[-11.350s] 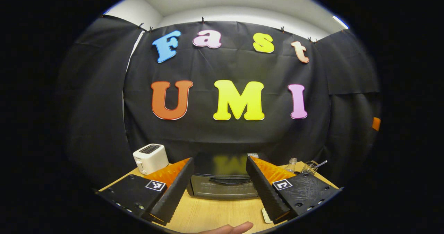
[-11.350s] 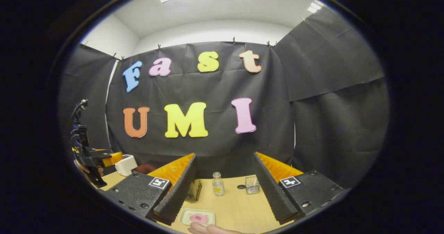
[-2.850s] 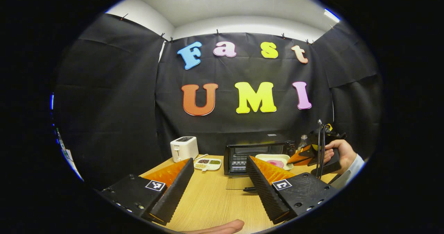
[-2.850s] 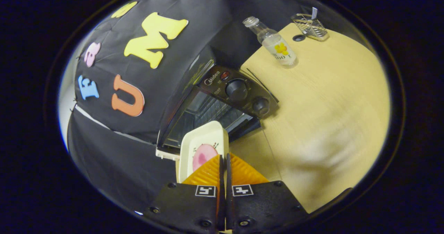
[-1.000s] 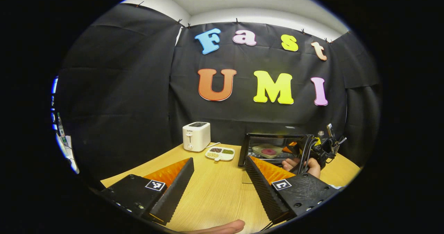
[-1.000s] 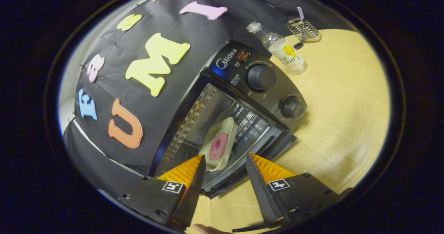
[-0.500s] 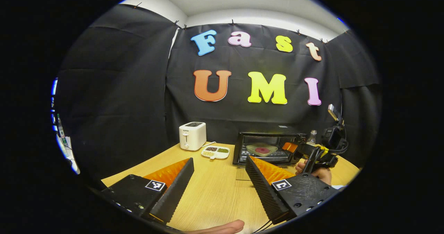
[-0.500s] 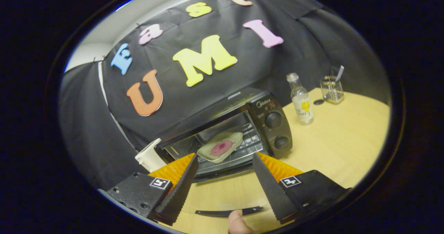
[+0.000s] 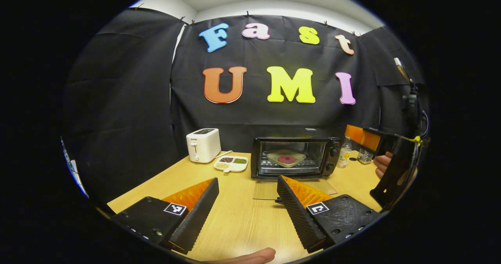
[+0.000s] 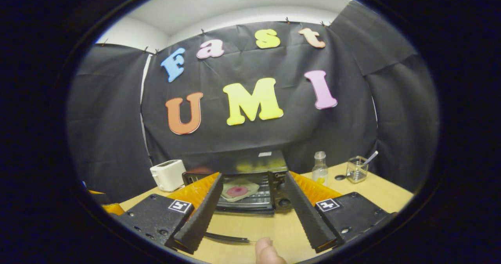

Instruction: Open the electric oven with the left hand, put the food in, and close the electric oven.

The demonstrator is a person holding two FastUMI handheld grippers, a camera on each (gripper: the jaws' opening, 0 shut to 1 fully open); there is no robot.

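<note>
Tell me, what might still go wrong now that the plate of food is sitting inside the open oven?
The plate sits skewed on the rack with a corner toward the opening of the oven, so the closing glass door might bump it. The door lies flat on the table with a low handle, so the open left gripper could slip while lifting it.

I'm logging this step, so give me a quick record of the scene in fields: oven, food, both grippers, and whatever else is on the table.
oven: on the table, door folded down flat, open
food: pink piece on a plate, resting on the rack inside the oven
left gripper: open, holding nothing, back from the oven
right gripper: open, holding nothing, facing the oven
toaster: left of the oven
divided dish: between toaster and oven
bottle: right of the oven
task left: close the door
</note>
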